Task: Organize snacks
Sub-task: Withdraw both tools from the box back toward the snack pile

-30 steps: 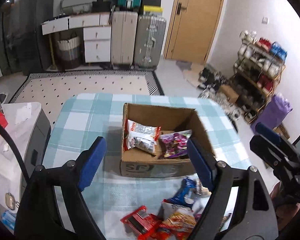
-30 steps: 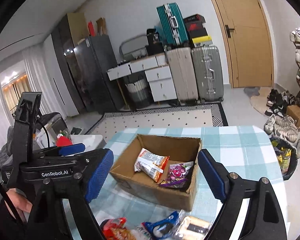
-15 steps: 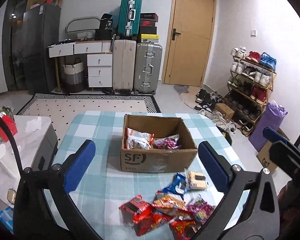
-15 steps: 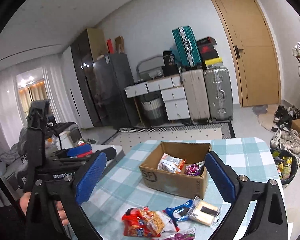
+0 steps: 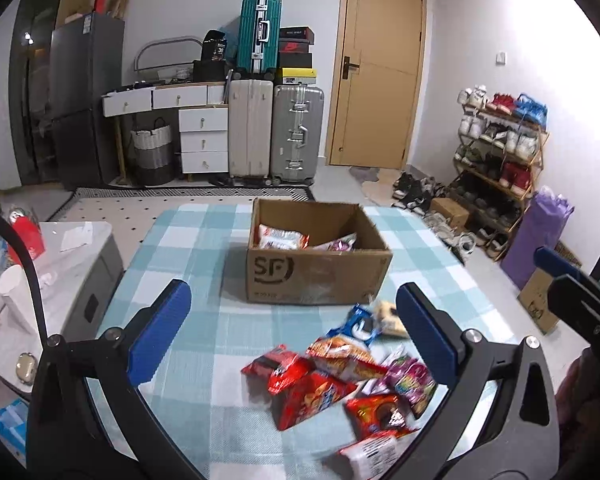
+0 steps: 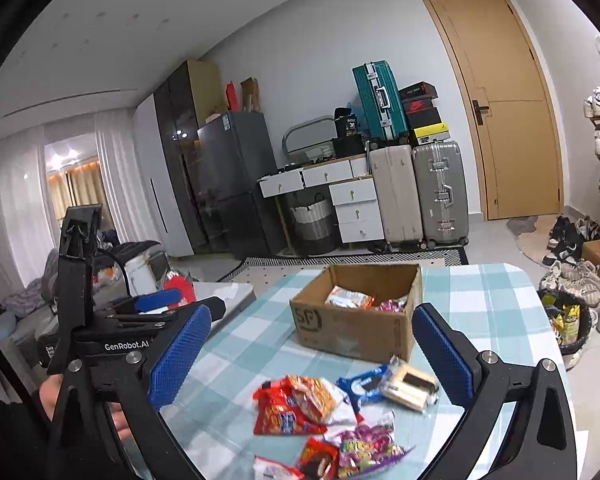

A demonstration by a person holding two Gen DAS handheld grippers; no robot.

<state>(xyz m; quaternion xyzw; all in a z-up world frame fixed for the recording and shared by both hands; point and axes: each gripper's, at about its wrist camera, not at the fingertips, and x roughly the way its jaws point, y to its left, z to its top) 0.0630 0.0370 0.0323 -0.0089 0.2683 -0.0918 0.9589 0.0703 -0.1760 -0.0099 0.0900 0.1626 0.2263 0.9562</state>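
An open cardboard box (image 5: 318,276) marked SF stands on the checked tablecloth (image 5: 204,256) and holds two snack packets (image 5: 282,237). It also shows in the right wrist view (image 6: 352,322). A pile of loose snack packets (image 5: 340,376) lies in front of the box, nearer me; the pile shows in the right wrist view too (image 6: 332,412). My left gripper (image 5: 292,332) is open and empty, above the near table, short of the pile. My right gripper (image 6: 312,356) is open and empty, over the pile. The left gripper also appears at the left of the right wrist view (image 6: 156,312).
A grey side cabinet (image 5: 60,264) with cups and a red pack stands left of the table. Suitcases (image 5: 276,132), white drawers and a fridge line the back wall. A shoe rack (image 5: 500,152) and a purple bag (image 5: 540,240) stand at the right.
Both grippers have pulled back and up from the box. The pile of packets in front of the box has come fully into view. Both stay open.
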